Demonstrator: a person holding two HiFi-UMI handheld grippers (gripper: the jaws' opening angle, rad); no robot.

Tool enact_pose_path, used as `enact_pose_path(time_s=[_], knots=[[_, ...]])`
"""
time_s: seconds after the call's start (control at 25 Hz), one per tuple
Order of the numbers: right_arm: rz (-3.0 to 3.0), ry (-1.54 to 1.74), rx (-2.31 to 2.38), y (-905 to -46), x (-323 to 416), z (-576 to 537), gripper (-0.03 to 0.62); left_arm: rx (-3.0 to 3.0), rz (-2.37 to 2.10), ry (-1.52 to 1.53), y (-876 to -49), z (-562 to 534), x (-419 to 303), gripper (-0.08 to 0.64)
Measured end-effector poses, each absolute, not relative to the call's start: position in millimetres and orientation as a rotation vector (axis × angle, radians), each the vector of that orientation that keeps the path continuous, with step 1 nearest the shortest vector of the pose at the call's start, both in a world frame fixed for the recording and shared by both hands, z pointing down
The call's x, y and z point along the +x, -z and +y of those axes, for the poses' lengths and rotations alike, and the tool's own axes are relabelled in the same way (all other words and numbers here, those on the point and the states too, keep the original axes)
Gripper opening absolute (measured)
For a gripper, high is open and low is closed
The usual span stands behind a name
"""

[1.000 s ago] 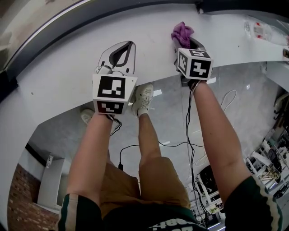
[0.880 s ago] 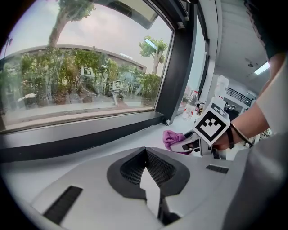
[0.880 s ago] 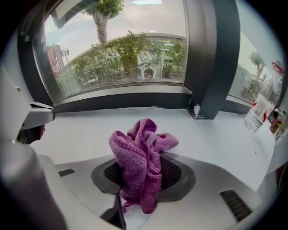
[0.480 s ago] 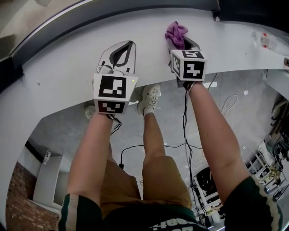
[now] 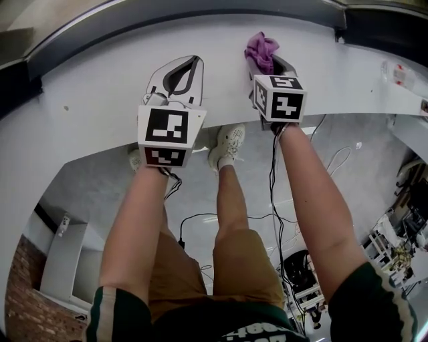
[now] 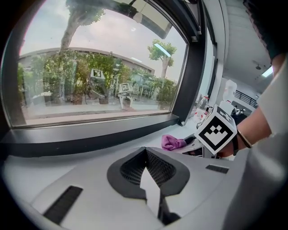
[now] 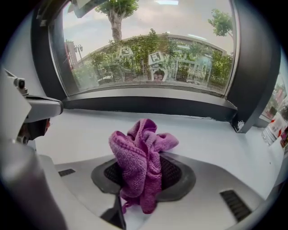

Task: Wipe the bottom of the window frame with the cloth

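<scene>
- R gripper [image 5: 267,61] is pinching the purple cloth [image 5: 261,47]; its jaws are clamping down on it.
- In the R gripper view, the cloth [image 7: 139,166] is bunching up in a lump btwn the jaws and sticking up above them, w/ a bit hanging down below the pinch.
- The cloth is sitting over the white sill [image 5: 100,100], not on the dark frame [image 5: 134,20]. Bare white sill is showing btwn cloth and frame [image 7: 148,105]. Can't tell if the cloth is touching the sill.
- L gripper [image 5: 190,65] is holding nothing. Its jaws are pressing together at the tips, as the L gripper view [image 6: 145,152] is showing.
- L gripper is lying low over the sill, to the left of the R one, and both are pointing at the window.
- From the L gripper view, the cloth [image 6: 171,142] is peeking out just in front of the R gripper's cube [image 6: 217,130].
- The glass [image 6: 90,67] is showing trees [image 7: 117,9] and a building outside.
- Below the sill, the person is standing on a grey floor; one shoe [image 5: 227,143] is poking out near the sill edge.
- Wires [image 5: 274,200] are hanging down by the R arm.
</scene>
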State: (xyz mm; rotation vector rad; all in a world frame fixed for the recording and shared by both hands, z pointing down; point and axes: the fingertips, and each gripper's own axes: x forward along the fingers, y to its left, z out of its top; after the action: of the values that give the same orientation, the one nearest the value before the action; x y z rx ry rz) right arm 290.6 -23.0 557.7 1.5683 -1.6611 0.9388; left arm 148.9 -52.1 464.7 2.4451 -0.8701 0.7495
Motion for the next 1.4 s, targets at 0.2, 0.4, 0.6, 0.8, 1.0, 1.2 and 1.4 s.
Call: enact_pose_path(time_s=[0.2,0.4,0.6,0.8,1.0,1.2,1.4], knots=[[-1.682,-0.92,1.539,-558,263,-29,0.158,2.436,-0.898,-0.736,-462,-58,128,0.006],[-1.705,-0.897,1.512,-557,237,-35,0.158,2.431,-0.92,-0.73,-460,-62,106,0.006],[-1.723,-0.868,1.497,-556,206,-40,0.158,2.422,-0.94,-0.73,-461,-63,79,0.006],[-1.739,-0.857,1.486,-555,172,-46,0.158,2.399,-0.976,-0.725,-461,-65,48,0.006],[-1.747,-0.838,1.467,-555,137,-53,0.158,2.389,-1.005,-0.72,-460,-69,17,0.006],[-1.726,-0.805,1.452,-553,107,-58,0.158,2.368,-1.037,-0.727,-461,-71,-19,0.006],[-1.71,-0.775,1.421,-553,78,-63,0.158,2.347,-1.078,-0.723,-460,-76,-54,0.006]])
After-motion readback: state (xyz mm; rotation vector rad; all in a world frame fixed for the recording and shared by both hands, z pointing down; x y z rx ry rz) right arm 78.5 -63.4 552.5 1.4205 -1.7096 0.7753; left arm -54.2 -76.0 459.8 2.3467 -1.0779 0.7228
